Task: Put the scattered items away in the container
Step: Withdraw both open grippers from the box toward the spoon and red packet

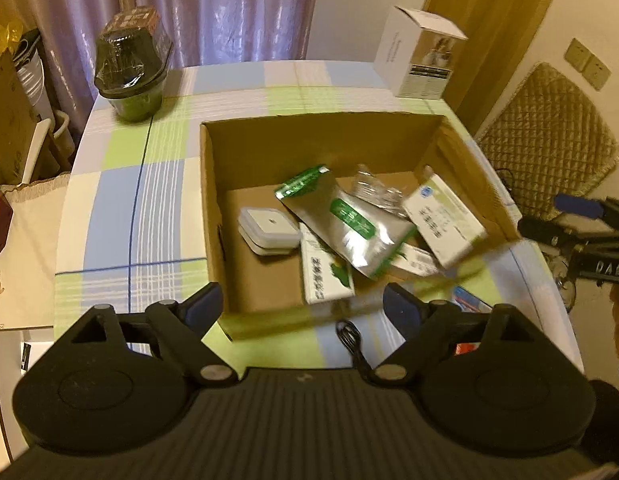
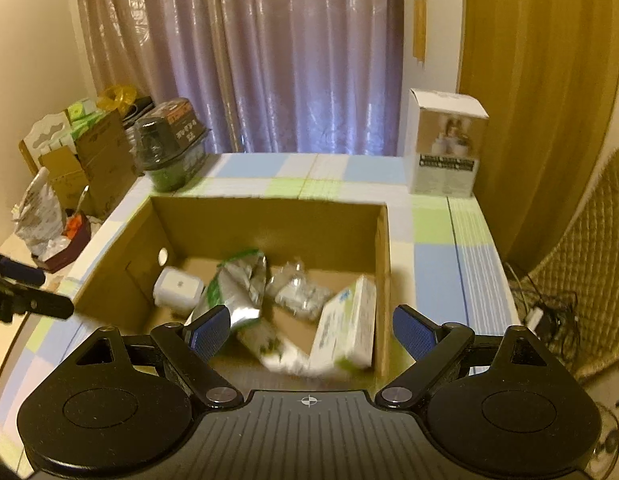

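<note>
Both my left gripper (image 1: 303, 306) and right gripper (image 2: 311, 330) gape wide, empty, over the box (image 1: 213, 184). Next, I judge, the cable (image 1: 351, 340) at 6 o'clock needs picking up.

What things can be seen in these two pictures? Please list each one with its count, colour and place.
cardboard box: 1, brown, open, middle of the table
checked tablecloth: 1, blue, green and white, covering the table
white square case: 1, white, box floor, left side
foil pouch: 1, silver with green, box middle, lying over other items
clear crinkled packet: 1, transparent, box floor toward the back
medicine cartons: at least 3, white with green, box right and near side
dark lidded tub: 1, dark green, far left table corner
white carton: 1, white, upright, far right table corner
black cable: 1, black, table in front of the box
left tool: 1, black with blue pads, open, empty
right tool: 1, black with blue pads, open, empty
</note>
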`<state>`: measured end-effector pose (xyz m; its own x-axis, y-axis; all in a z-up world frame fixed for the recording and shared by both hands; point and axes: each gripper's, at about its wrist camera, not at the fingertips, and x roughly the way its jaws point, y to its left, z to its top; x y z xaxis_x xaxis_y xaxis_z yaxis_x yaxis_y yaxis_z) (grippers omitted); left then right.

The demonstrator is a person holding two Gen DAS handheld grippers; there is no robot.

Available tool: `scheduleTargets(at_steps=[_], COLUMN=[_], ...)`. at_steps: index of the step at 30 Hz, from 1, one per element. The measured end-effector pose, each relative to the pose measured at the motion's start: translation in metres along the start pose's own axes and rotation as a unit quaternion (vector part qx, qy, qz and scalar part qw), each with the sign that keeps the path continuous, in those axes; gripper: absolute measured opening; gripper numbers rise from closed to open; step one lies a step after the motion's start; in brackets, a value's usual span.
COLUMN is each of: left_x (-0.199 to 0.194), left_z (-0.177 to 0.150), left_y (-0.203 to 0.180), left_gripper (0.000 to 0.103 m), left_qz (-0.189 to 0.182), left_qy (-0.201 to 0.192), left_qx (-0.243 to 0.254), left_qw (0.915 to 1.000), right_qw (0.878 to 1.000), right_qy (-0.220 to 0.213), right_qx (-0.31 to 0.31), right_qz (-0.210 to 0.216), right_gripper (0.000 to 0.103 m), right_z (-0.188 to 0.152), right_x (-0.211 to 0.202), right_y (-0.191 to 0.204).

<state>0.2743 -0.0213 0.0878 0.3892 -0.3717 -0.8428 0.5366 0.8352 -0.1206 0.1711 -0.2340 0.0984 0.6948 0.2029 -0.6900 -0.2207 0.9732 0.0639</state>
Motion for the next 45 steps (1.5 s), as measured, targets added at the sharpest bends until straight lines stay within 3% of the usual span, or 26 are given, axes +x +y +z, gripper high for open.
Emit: scheduleTargets(at_steps=[10,19,28,45], left_x=[-0.012,-0.004,-0.003,0.008], left_z=[-0.081,-0.146,-0.168,-0.175], left_y=[-0.038,-0.065,-0.094,-0.106], left_gripper=[0.087,0.087,0.089,0.09], left_qz=[0.007,-0.005,-0.002,-0.022], left_qy=[0.019,0.062,0.077,0.097], left_qx=[0.036,0.048,0.106,0.139], left_qw=[0.9991,0.9969,0.9914,0.9853], right_qw=[0.998,0.996,0.995,0.995], right_qy=[0.038,0.065,0.076,0.086], right_qx=[0.04,0.056,0.063,0.057], right_qz=[0.003,-0.003,0.007,0.012], right_gripper=[0.094,0.094,0.094,0.094], right_z=[-0.077,-0.121,-0.139,-0.141], right_x=[-0.051,-0.076,-0.087,-0.079], right_y=[0.007,0.002,0.003,0.005])
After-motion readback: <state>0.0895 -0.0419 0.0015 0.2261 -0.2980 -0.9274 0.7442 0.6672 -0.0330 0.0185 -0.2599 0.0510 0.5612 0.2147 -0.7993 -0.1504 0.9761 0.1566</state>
